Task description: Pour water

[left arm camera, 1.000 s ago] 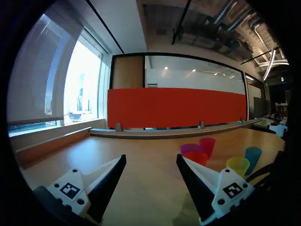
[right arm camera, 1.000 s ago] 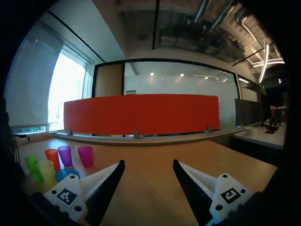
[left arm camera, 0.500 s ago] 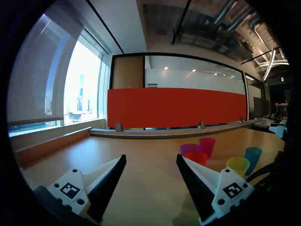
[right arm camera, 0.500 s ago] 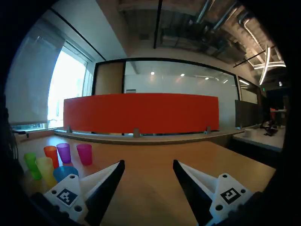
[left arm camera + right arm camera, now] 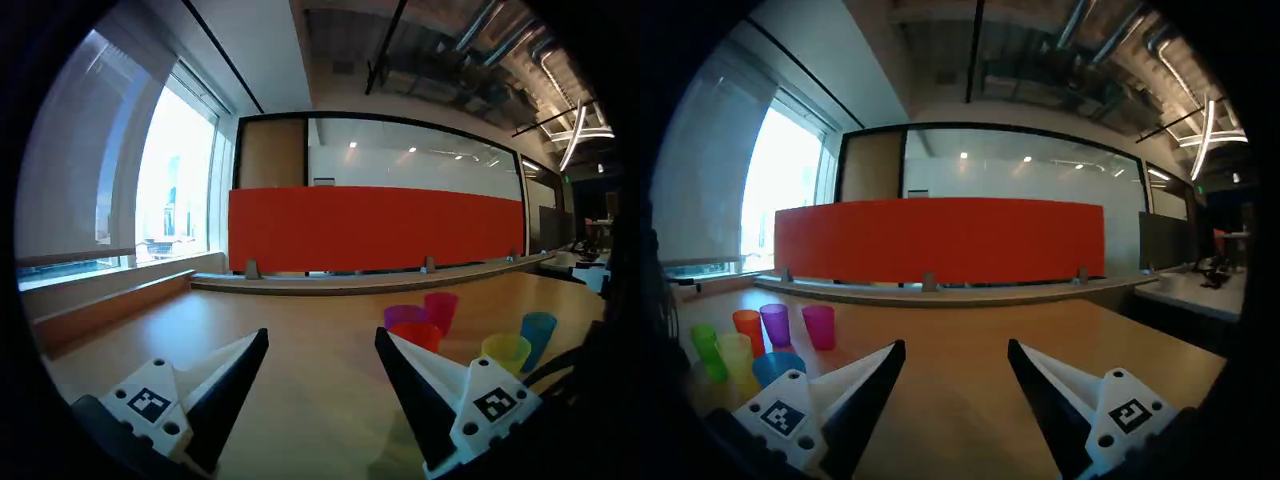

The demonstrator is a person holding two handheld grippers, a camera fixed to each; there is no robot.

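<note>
Several coloured plastic cups stand together on a wooden table (image 5: 304, 360). In the left gripper view they sit to the right: purple cup (image 5: 402, 315), pink cup (image 5: 441, 309), orange cup (image 5: 416, 335), yellow cup (image 5: 506, 352), blue cup (image 5: 538, 331). My left gripper (image 5: 320, 340) is open and holds nothing, its right finger partly in front of the orange cup. In the right gripper view the cups sit at the left: green cup (image 5: 708, 350), yellow cup (image 5: 738, 356), orange cup (image 5: 749, 330), purple cup (image 5: 775, 323), pink cup (image 5: 819, 326), blue cup (image 5: 778, 366). My right gripper (image 5: 956, 346) is open over bare table.
A long red divider panel (image 5: 376, 228) runs along the table's far edge. Bright windows (image 5: 172, 192) and a wooden ledge (image 5: 104, 308) lie to the left. Another desk with objects (image 5: 1200, 284) stands at the right.
The right gripper view has tipped slightly upward, so the cups sit a little lower-left in it. The left gripper has stayed still.
</note>
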